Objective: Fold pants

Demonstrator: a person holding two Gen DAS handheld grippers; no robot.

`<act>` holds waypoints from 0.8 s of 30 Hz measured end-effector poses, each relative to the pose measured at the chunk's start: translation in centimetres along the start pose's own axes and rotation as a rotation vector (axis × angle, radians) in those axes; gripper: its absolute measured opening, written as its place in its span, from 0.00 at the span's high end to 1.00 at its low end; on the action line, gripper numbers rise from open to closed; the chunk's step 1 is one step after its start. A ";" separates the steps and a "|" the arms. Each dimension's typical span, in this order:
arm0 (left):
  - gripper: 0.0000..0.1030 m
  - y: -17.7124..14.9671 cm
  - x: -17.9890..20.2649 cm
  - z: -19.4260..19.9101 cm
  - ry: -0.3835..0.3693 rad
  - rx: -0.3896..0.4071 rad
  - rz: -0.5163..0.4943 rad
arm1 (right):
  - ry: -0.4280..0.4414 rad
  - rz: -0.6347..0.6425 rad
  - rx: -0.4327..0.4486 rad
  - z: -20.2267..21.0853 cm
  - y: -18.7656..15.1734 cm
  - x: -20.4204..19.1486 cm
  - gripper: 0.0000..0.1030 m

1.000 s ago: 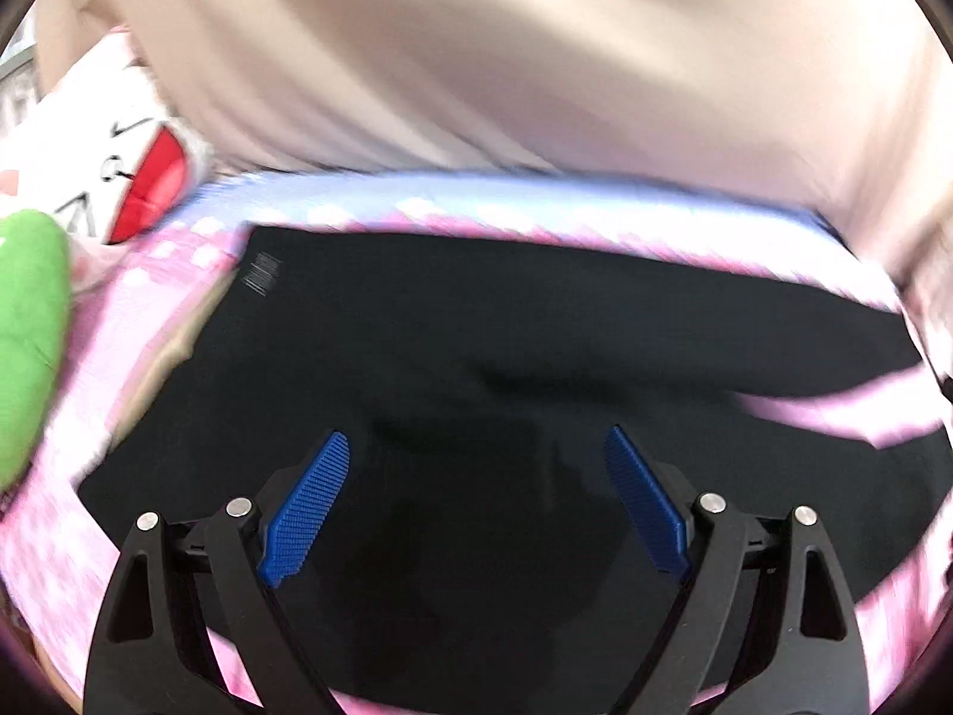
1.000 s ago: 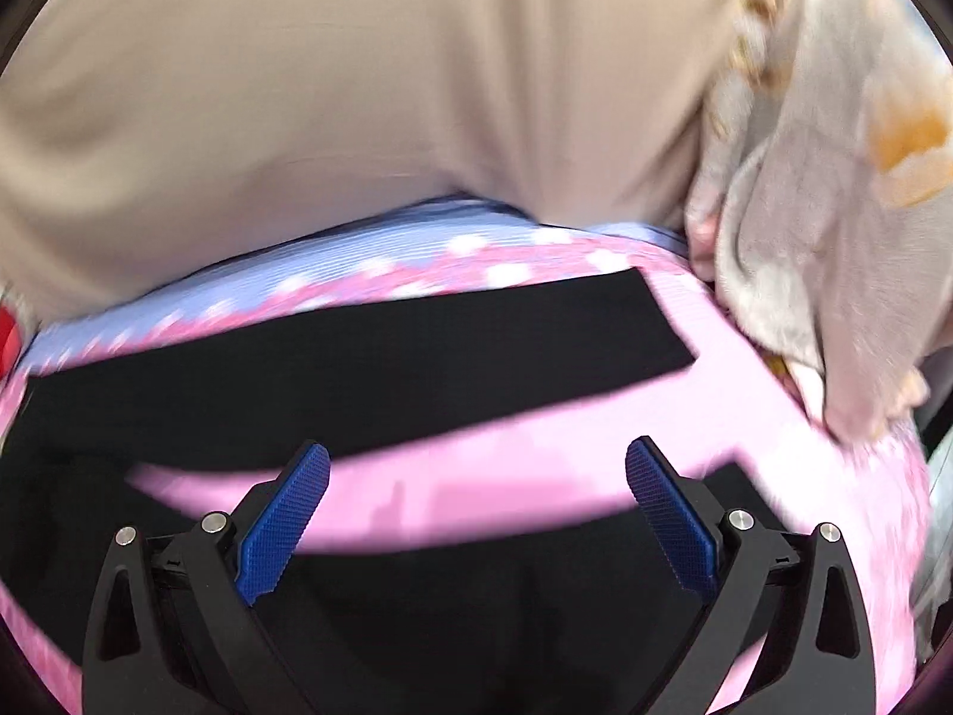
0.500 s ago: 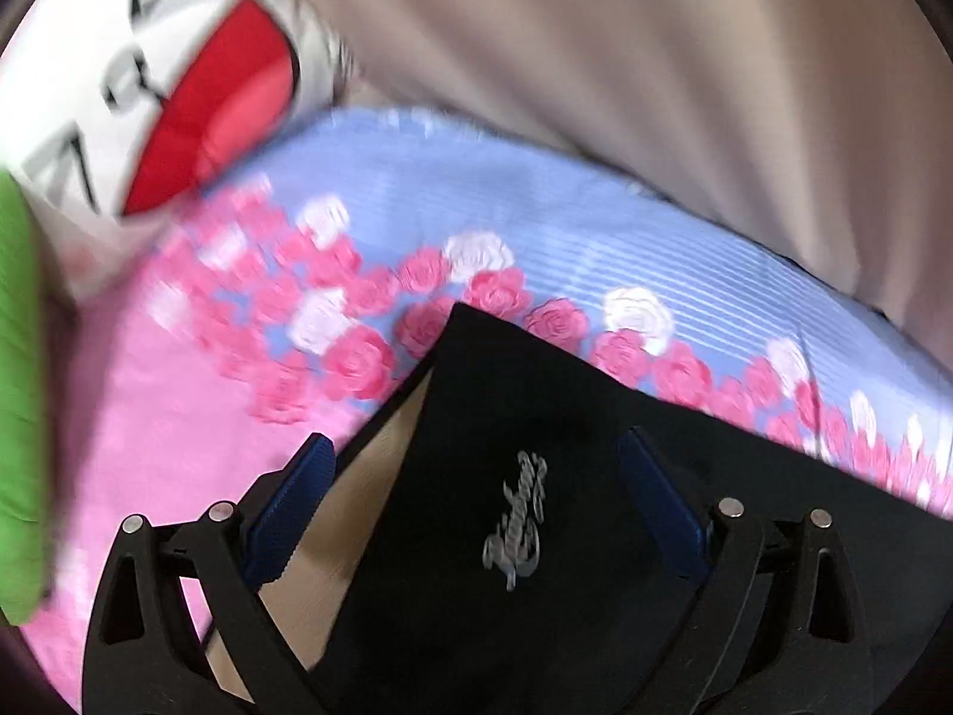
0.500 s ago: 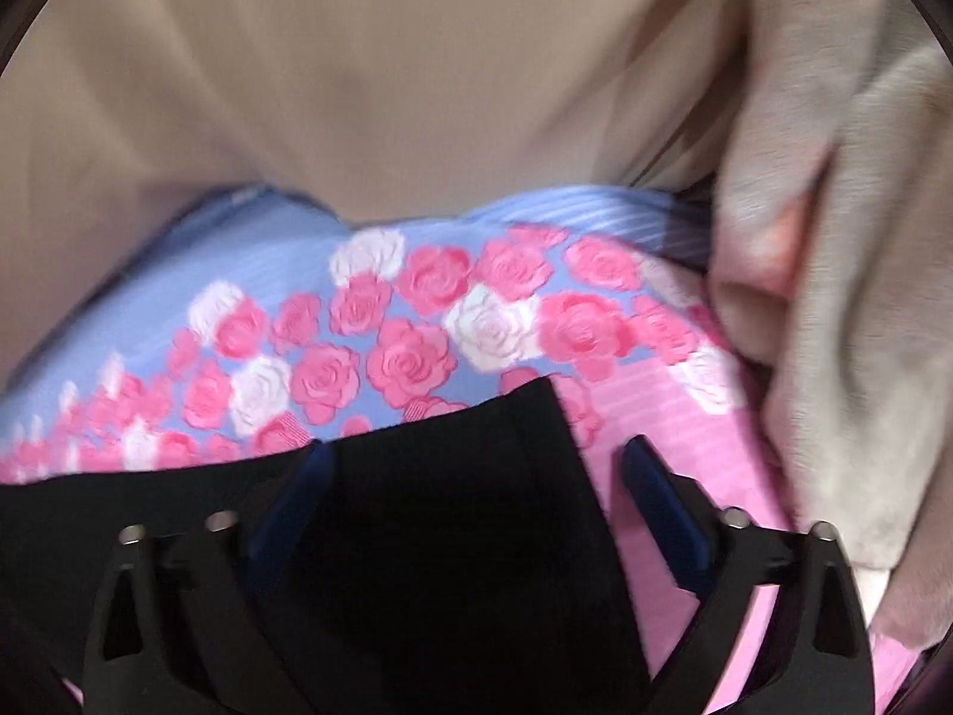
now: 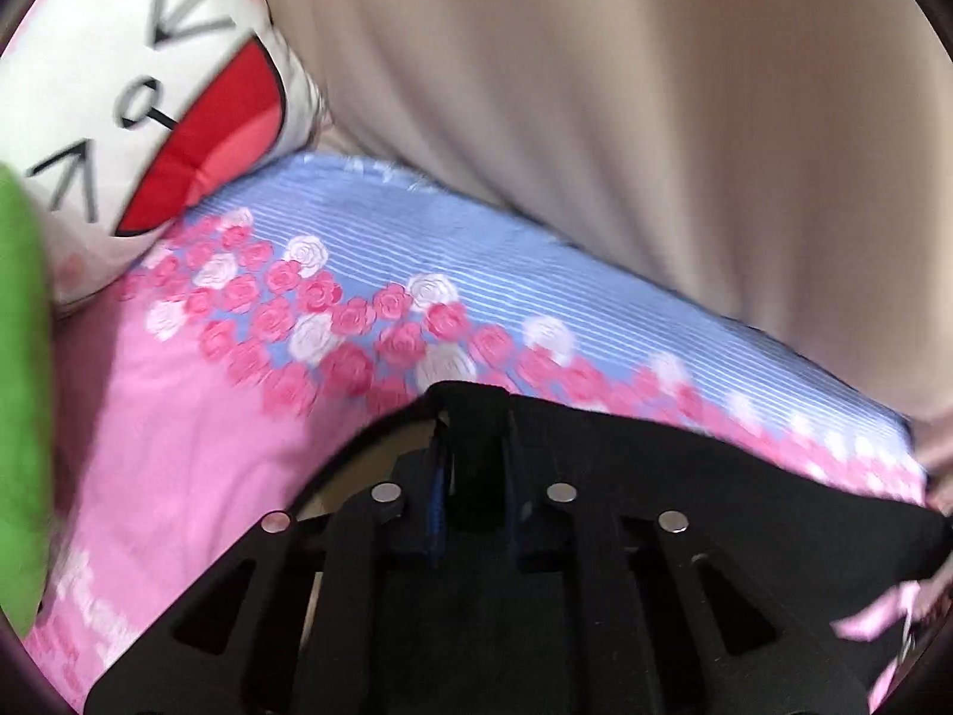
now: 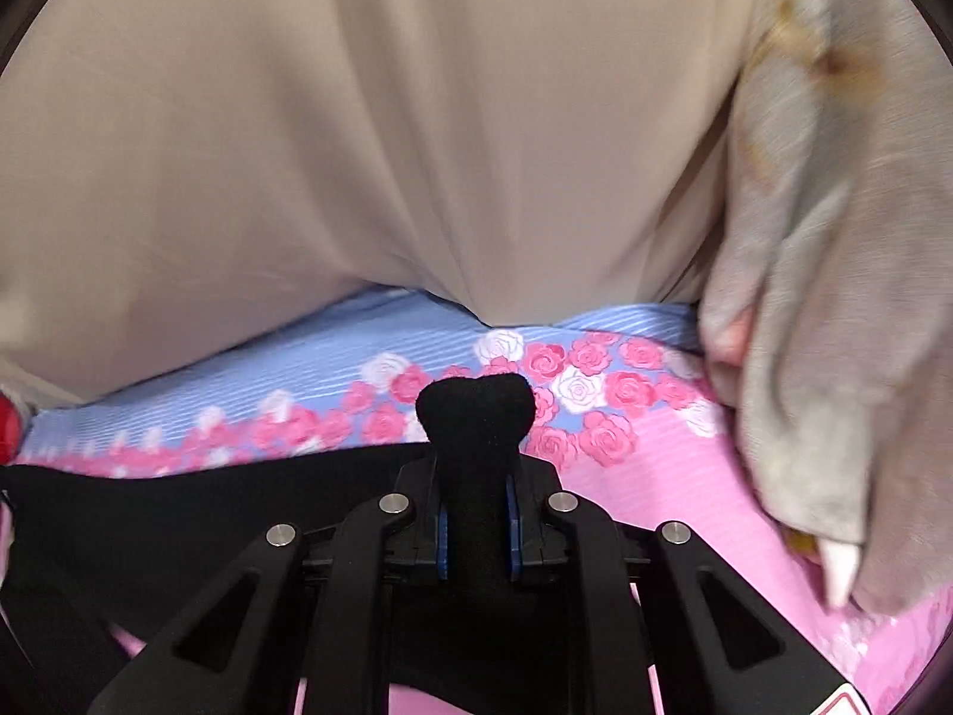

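Observation:
Black pants lie on a pink and blue rose-print bedsheet. My left gripper is shut on the pants' far corner, where the waistband is; black cloth bunches up between the blue pads. In the right wrist view the pants stretch to the left. My right gripper is shut on the far corner of a leg end, with a black tuft sticking out past the fingertips. Both corners are lifted slightly off the sheet.
A beige curtain hangs along the bed's far edge. A white cushion with a red mouth and a green plush lie at the left. A grey patterned blanket is heaped at the right.
Both grippers were open above the pants a second ago. They moved to the far corners and closed on the cloth.

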State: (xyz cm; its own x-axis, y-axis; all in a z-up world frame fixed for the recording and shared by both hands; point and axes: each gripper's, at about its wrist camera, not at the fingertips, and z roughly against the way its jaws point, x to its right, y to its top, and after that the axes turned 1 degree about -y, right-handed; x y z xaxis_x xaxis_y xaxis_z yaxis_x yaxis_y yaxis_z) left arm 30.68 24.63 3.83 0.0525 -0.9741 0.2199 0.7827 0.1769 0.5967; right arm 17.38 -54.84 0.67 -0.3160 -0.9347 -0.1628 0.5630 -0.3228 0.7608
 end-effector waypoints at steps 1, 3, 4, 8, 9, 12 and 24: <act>0.88 -1.4 -0.1 2.5 -0.023 0.020 -0.009 | 0.002 0.022 0.015 2.1 -0.7 0.0 0.89; 0.88 -4.5 -0.7 7.1 -0.059 0.050 -0.023 | 0.014 0.053 0.028 4.7 -1.9 0.2 0.89; 0.88 -5.5 -1.5 8.2 -0.065 0.058 -0.025 | 0.017 0.068 0.035 6.5 -3.1 0.3 0.89; 0.89 -11.8 -4.7 12.4 -0.063 0.009 -0.012 | 0.009 0.122 0.026 10.8 -8.1 1.7 0.89; 0.89 -13.7 -5.6 12.5 -0.047 -0.024 -0.004 | 0.008 0.121 0.010 11.0 -9.0 2.0 0.88; 0.88 -17.4 -7.4 10.8 0.032 -0.086 0.006 | -0.010 0.107 -0.072 10.7 -13.2 3.8 0.83; 0.12 -20.7 -9.1 10.6 -0.204 -0.067 0.359 | -0.064 -0.052 0.081 19.7 -19.3 5.2 0.42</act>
State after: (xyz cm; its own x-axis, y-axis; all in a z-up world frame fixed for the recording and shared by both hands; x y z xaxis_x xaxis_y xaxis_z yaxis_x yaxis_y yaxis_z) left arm 7.44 31.35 -2.34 0.2111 -0.8032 0.5571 0.7761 0.4842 0.4041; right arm -10.13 -50.50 -2.50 -0.3930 -0.9046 -0.1651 0.4817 -0.3555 0.8010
